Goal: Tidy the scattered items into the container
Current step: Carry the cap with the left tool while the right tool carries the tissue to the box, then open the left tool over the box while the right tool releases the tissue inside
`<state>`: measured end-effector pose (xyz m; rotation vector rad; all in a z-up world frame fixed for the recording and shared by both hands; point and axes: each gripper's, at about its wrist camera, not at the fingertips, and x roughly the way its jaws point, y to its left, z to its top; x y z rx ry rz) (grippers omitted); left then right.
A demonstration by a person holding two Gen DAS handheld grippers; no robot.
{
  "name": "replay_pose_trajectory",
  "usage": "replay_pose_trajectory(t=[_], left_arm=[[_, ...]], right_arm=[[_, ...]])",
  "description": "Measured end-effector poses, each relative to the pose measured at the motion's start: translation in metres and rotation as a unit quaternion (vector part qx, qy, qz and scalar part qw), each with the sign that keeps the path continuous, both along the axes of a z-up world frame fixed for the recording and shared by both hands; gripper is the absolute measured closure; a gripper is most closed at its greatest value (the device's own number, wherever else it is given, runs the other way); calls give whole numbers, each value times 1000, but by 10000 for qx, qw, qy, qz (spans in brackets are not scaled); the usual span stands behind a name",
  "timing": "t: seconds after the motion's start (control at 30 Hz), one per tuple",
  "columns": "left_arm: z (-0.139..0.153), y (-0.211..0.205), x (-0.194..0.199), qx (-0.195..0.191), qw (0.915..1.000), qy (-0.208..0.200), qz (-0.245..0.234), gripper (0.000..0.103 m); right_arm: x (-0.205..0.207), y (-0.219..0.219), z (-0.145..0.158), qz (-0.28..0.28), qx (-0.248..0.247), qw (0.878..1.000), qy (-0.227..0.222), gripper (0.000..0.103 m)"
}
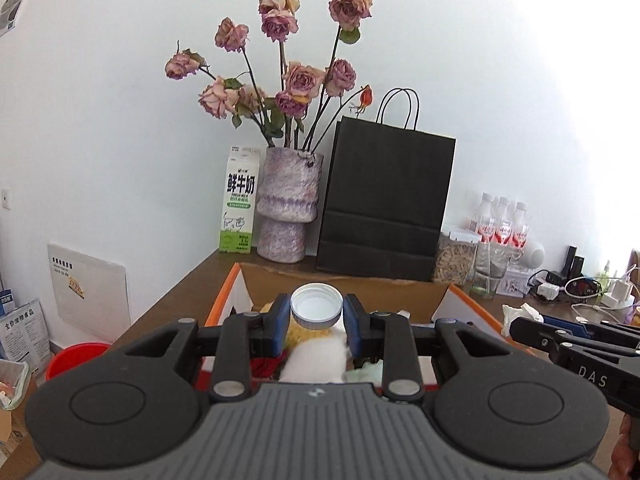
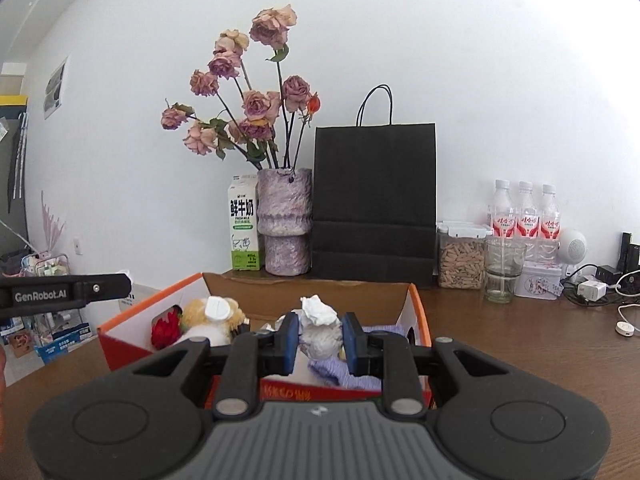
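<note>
White plastic cap (image 1: 316, 306), round, ridged rim: clamped across its width between the blue pads of left gripper (image 1: 316, 312), held above cardboard box (image 1: 400, 292), open side tipped toward camera. Judged light, rigid, smooth-walled; likely to pivot or slip if pinched off-centre, so best taken across full diameter at rim, as now.

Crumpled white tissue (image 2: 319, 330): pinched at its lower half between the pads of right gripper (image 2: 319, 336), top flaring free above the pads, held over the box (image 2: 304, 292) interior. Judged near weightless, soft, easily squashed, not fragile; any hold near the middle serves, though loose folds may cling to a pad on letting go.

Already inside the box: plush toy (image 2: 212, 318) at left, red item (image 2: 164, 330) beside it, purple cloth (image 2: 344, 372) under the tissue.

Behind the box, not for tidying: milk carton (image 2: 243, 228), vase of dried roses (image 2: 285, 220), black paper bag (image 2: 374, 204), water bottles (image 2: 524, 216), all on brown table (image 2: 520, 344).

Both items judged ready for release over the box.
</note>
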<state>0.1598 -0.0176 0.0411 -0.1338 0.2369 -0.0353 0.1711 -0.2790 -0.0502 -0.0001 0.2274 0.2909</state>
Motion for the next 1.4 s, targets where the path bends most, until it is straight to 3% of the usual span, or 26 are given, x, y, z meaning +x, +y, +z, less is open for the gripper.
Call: replay_pose_trajectory(t=[0.27, 0.4, 0.5, 0.63, 0.9, 1.0, 1.03, 1.07, 1.1, 1.13, 1.17, 1.2, 1.4], left_arm=[[12, -29, 59, 155, 9998, -122, 11, 74], [0, -29, 92, 72, 9999, -33, 67, 74], [-16, -26, 101, 320, 9994, 147, 61, 74], [-20, -19, 103, 169, 9996, 188, 87, 74], [-22, -27, 101, 321, 9993, 187, 105, 74], [-24, -28, 102, 349, 9991, 192, 121, 74], [-24, -28, 101, 369, 9991, 174, 146, 73], [-25, -28, 100, 401, 9989, 138, 185, 65], [-25, -27, 100, 423, 9988, 114, 218, 48], [-25, -27, 98, 423, 9988, 71, 236, 38], [-24, -26, 96, 404, 9989, 5, 246, 14], [-24, -26, 95, 396, 9988, -53, 272, 0], [-22, -27, 88, 474, 9979, -197, 399, 0]], right_arm=[[59, 9, 14, -87, 174, 9998, -13, 81], [96, 15, 2, -60, 196, 9995, 221, 81], [111, 19, -15, -54, 6, 9990, 435, 81], [116, 17, -24, -125, 116, 9980, 614, 81], [107, 22, -26, -170, -15, 9984, 536, 80], [106, 23, -28, -193, -69, 9985, 514, 76], [105, 23, -29, -181, -85, 9985, 516, 67], [105, 22, -30, -192, -89, 9985, 511, 60], [104, 21, -31, -219, -84, 9985, 499, 40], [103, 20, -31, -243, -74, 9985, 480, 20], [101, 19, -31, -228, -54, 9988, 441, 12], [100, 18, -31, -205, -37, 9990, 401, 7], [93, 16, -27, -237, -23, 9992, 317, 3]])
